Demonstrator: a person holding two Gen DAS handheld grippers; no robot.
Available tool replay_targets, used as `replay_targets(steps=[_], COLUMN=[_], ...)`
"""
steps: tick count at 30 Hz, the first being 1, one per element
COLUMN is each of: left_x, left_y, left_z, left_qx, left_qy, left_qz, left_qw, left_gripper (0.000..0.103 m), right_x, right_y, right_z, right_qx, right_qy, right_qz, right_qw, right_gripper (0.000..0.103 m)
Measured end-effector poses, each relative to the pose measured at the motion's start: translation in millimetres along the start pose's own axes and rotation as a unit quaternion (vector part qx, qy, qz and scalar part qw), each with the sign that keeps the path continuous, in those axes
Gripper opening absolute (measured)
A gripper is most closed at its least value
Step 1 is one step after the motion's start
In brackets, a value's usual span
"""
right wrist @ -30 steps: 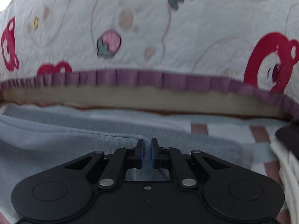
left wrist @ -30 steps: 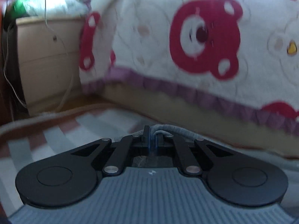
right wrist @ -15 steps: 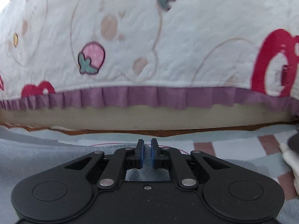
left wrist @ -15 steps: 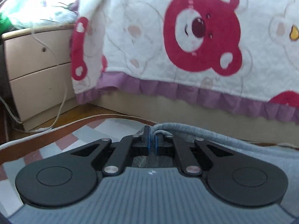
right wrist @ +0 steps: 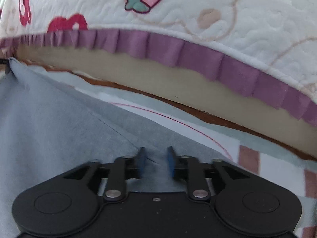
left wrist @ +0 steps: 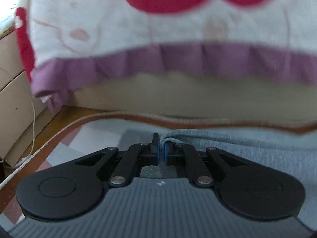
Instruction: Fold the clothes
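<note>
Left wrist view: the left gripper (left wrist: 161,150) has its blue-padded fingers clenched on a fold of the soft grey garment (left wrist: 237,138), as before, but the bedspread (left wrist: 118,29) now looms closer. In the right wrist view, the right gripper (right wrist: 156,159) has just been opening; its fingers stand released, the garment (right wrist: 59,134) lying loose between them on the checked mat (right wrist: 273,166). Beyond hangs the quilted white bedspread's (right wrist: 218,0) pleated purple frill.
</note>
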State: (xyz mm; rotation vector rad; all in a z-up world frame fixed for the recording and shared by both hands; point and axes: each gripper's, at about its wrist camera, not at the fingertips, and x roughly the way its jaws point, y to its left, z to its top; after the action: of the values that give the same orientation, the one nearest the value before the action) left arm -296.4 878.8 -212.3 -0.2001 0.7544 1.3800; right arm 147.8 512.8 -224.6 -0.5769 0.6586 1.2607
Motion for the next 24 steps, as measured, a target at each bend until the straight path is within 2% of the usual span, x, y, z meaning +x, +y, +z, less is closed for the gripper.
replay_targets(steps=[2,4,6,7,9,10,11,12,13,14,15,16,20,23,24], left_x=[4.3,4.4,4.5,4.1,1.7,0.8,0.2,-3.0,-7.6,-13.4,-19.3,-25.6,-44.2,-28.7,-14.5], left_y=[-6.4,-3.9,0.8,2.7,4.9,5.5,6.7,8.3,11.0,14.8,18.6,22.8,39.1,31.0,21.7], left_z=[-6.7,-10.8,-13.8,-15.2,-18.2,-17.9,-17.3,-17.5,-17.4,-17.2,-17.1,-16.7,-4.4,15.1,18.2], left_qx=[0.016,0.015,0.011,0.011,0.015,0.019,0.02,0.019,0.014,0.006,-0.002,-0.01,-0.038,-0.024,0.002], left_qy=[0.003,0.004,0.007,0.007,0.005,0.004,0.002,0.0,-0.003,-0.008,-0.012,-0.017,-0.037,-0.034,-0.014], left_qz=[0.002,-0.003,-0.01,-0.012,-0.014,-0.016,-0.017,-0.02,-0.023,-0.027,-0.03,-0.033,-0.018,-0.001,-0.001], left_qw=[0.9999,0.9999,0.9999,0.9998,0.9998,0.9997,0.9996,0.9996,0.9996,0.9996,0.9995,0.9993,0.9984,0.9991,0.9999], left_gripper=[0.004,0.004,0.004,0.004,0.004,0.004,0.004,0.004,0.004,0.004,0.004,0.004,0.004,0.004,0.005], right_x=[-4.7,-13.1,-17.3,-17.2,-9.6,-3.8,2.0,3.2,-0.5,-7.1,-17.5,-30.5,-64.0,-40.3,-26.5], right_y=[-6.0,-15.9,-20.3,-20.2,-21.4,-23.2,-23.8,-20.9,-13.2,-3.6,5.0,11.4,20.6,5.0,1.6], right_z=[-5.1,-11.2,-15.0,-16.3,-15.5,-14.7,-14.7,-16.2,-18.7,-21.4,-24.8,-27.1,-18.6,11.3,20.0], right_qx=[-0.002,0.011,0.0,-0.017,-0.023,-0.019,-0.012,-0.015,-0.03,-0.046,-0.05,-0.039,-0.025,-0.023,-0.027], right_qy=[-0.002,0.011,0.02,0.024,0.03,0.035,0.049,0.048,0.037,0.021,-0.004,-0.033,-0.117,-0.089,-0.071], right_qz=[-0.019,0.004,0.015,0.008,-0.012,-0.021,-0.021,-0.018,-0.022,-0.039,-0.058,-0.068,-0.12,-0.109,-0.105], right_qw=[1.0,1.0,1.0,1.0,0.999,0.999,0.999,0.999,0.999,0.998,0.997,0.996,0.986,0.99,0.992], right_gripper=[0.055,0.055,0.061,0.064,0.079,0.08,0.074,0.057,0.049,0.031,0.017,0.013,0.013,0.013,0.013])
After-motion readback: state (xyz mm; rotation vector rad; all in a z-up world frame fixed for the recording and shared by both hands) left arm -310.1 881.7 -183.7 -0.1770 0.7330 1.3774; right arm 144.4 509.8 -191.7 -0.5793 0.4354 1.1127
